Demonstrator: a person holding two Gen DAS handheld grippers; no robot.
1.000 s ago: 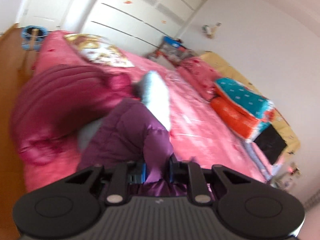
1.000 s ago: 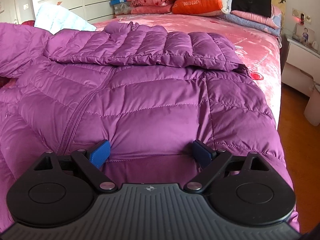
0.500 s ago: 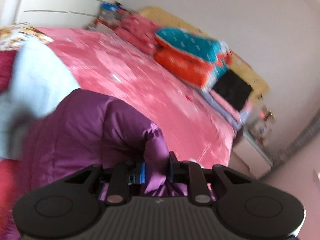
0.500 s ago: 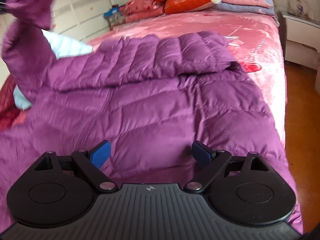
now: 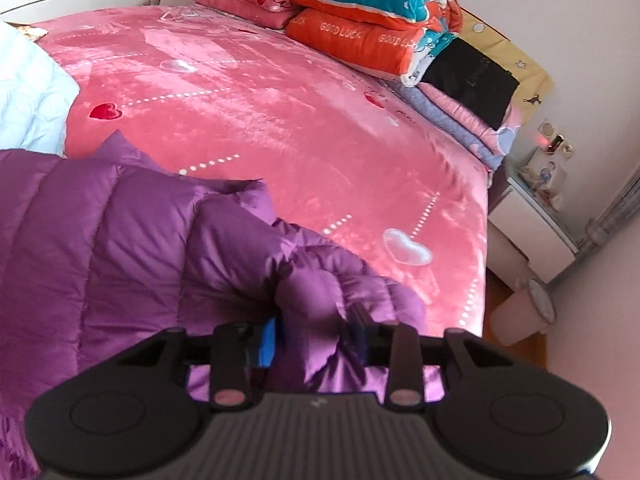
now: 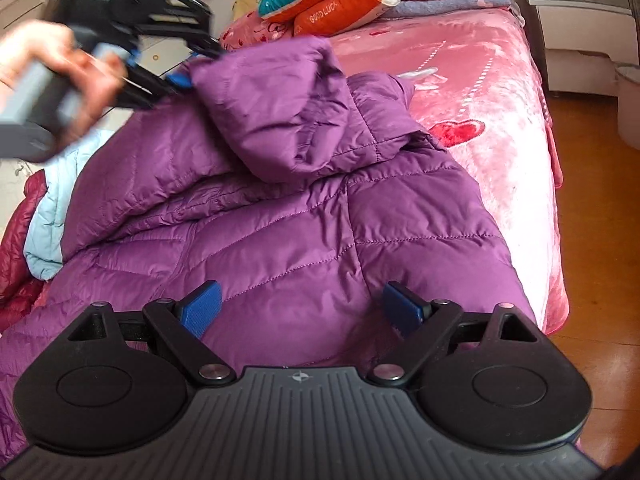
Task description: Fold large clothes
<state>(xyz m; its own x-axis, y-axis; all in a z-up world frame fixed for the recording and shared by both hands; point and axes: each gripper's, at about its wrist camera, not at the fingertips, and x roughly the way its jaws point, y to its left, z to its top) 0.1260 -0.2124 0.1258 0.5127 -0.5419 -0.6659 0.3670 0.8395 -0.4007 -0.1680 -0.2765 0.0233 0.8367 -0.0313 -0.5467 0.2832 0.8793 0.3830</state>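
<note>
At far left a maroon garment (image 6: pixel 16 264) and a pale blue garment (image 6: pixel 44 240) lie partly under the purple down jacket (image 6: pixel 280 248), which is spread across the near half of the pink bedspread (image 5: pixel 280 120). The left gripper (image 5: pixel 316 340), held in a hand (image 6: pixel 60 68), has its jaws opening with the jacket sleeve (image 5: pixel 320 276) between them; whether the pads still press it is unclear through the blur. The right gripper (image 6: pixel 300 308) hangs over the jacket's near hem, jaws wide apart, holding nothing. Folded quilts (image 5: pixel 360 12) are stacked far right.
</note>
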